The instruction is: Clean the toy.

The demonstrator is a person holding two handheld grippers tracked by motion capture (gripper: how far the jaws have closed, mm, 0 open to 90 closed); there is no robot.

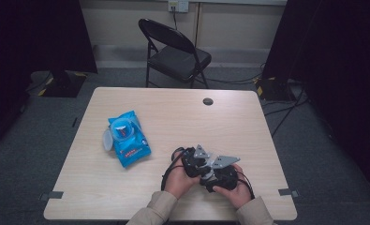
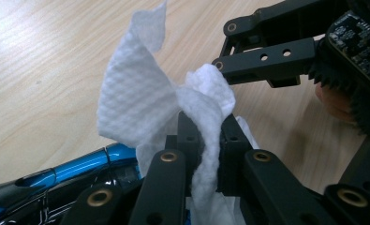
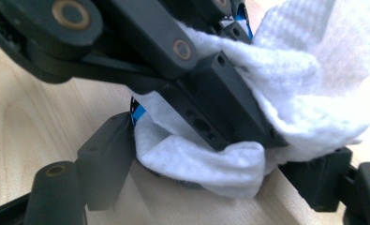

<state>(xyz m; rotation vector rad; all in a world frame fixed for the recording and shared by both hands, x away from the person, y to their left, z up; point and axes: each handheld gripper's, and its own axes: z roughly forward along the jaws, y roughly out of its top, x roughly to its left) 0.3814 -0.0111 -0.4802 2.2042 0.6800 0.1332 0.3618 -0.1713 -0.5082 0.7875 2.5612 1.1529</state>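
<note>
Two grippers meet near the table's (image 1: 126, 197) front edge, right of centre, each held in a hand coming in from the bottom of the high view. Left gripper (image 2: 205, 136): clenched on a white wipe (image 2: 140, 103); in its own view the jaws pinch a twisted fold of the sheet, and the rest fans up and to the left above the wood. Right gripper (image 3: 229, 173): jaws spread wide, one blurred at lower left and the other at the right edge of its view. A lower fold of the wipe hangs between them, along with the left gripper's jaws; whether the right pads touch the sheet I cannot tell. From the high view the two tools sit close together, the left gripper (image 1: 194, 161) slightly ahead of the right gripper (image 1: 222, 171), grey three-cornered plates on top, cables trailing back toward the sleeves. The wipe itself is too small to pick out from there.

Wipe surface: embossed dot weave, no print on it.

One blue pack (image 1: 128, 137) lies well to the left of the grippers, flat on the table, with a pale lid flipped open at its left side. It carries a red and white label and a line of red characters lower down; none of it is readable at this size. A glossy blue edge of the pack (image 2: 79, 161) shows at lower left in the left gripper view.

Behind the table: a black folding chair (image 1: 175, 51), and a round cable hole (image 1: 208, 101) in the tabletop.
</note>
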